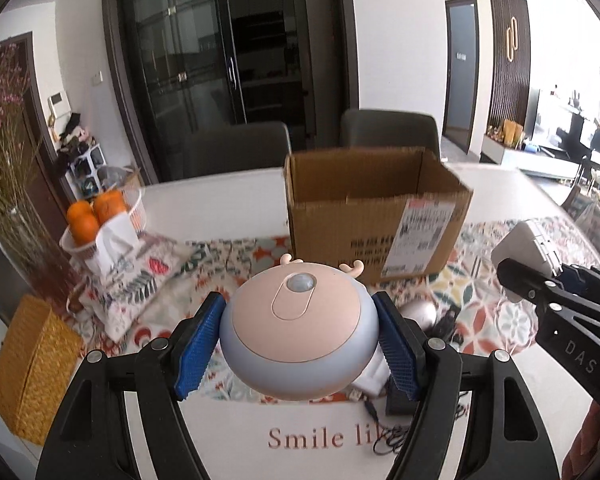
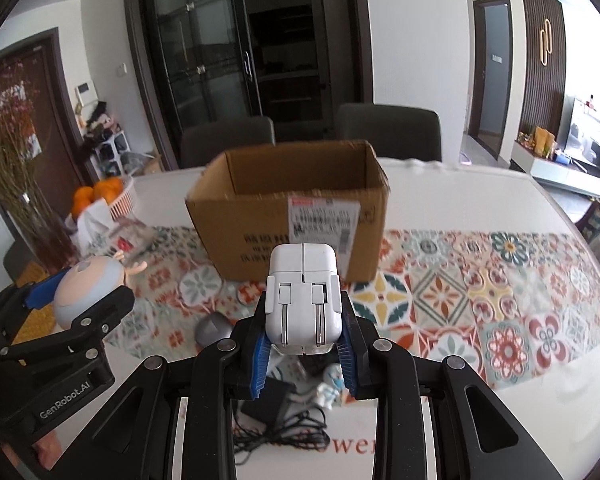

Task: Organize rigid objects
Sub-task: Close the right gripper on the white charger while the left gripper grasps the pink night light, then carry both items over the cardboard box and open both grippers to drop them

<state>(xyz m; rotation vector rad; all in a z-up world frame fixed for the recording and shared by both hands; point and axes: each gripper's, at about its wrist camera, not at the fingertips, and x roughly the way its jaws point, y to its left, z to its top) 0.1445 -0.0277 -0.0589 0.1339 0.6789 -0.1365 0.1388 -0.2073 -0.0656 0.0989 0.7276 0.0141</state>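
Grippers both loaded, you are holding two items above the patterned runner.

Your left gripper (image 1: 298, 338) is clamping the round pink-and-blue night light (image 1: 298, 330) between its blue pads, lifted over the near part of the tabletop (image 1: 236, 196). Your right gripper (image 2: 305, 344) is pinching the white plug adapter (image 2: 303, 300), prongs folded toward you. Both are pointing at the open cardboard box (image 2: 288, 216), which is sitting mid-tabletop on the runner (image 2: 480, 280). A grey mouse (image 2: 212, 328) is lying below, near a black cable (image 2: 284, 428).
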